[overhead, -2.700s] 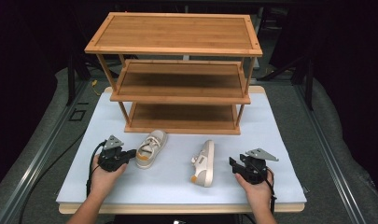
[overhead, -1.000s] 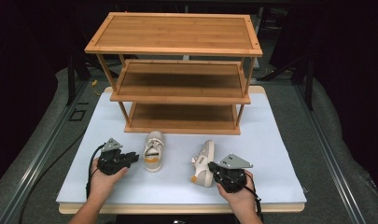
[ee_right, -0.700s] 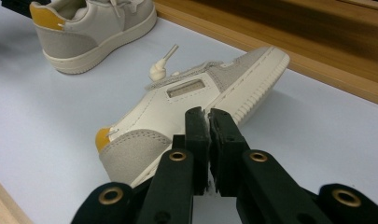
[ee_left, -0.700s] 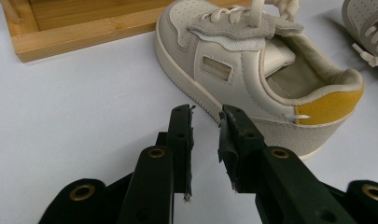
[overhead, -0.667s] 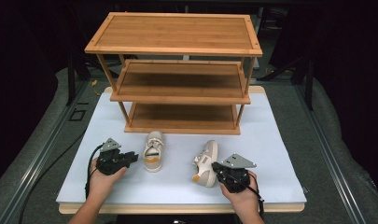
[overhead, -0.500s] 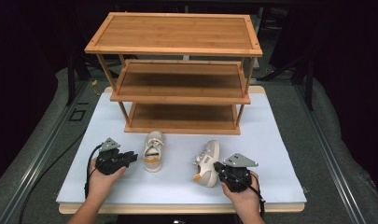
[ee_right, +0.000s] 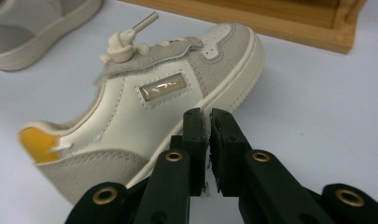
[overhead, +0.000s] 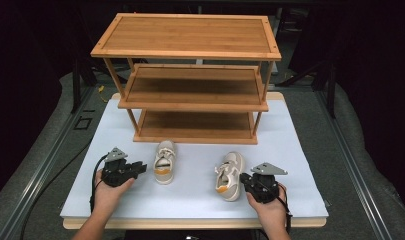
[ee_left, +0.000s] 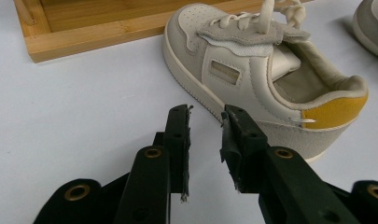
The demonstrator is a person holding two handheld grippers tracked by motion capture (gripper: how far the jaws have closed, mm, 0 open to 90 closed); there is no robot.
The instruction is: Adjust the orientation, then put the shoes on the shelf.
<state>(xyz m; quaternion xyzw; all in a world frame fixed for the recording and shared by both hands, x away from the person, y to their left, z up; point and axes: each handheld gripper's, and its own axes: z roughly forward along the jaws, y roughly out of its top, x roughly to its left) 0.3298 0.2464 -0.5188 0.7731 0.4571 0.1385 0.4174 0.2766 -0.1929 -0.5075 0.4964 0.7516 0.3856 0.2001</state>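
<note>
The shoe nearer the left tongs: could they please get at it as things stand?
Probably yes. The left tongs sit just beside the left shoe, slightly parted and pointing at its side near the heel, with bare white tabletop between. They would likely need to open wider to take the heel collar.

Two small cream-and-grey sneakers with yellow heel patches lay upright on the white tabletop, just in front of the wooden rack's bottom shelf. The left sneaker (overhead: 164,161) pointed its toe toward the rack, heel nearest the person. The right sneaker (overhead: 229,175) sat slightly nearer, toe angled far-right, laces knotted.
</note>
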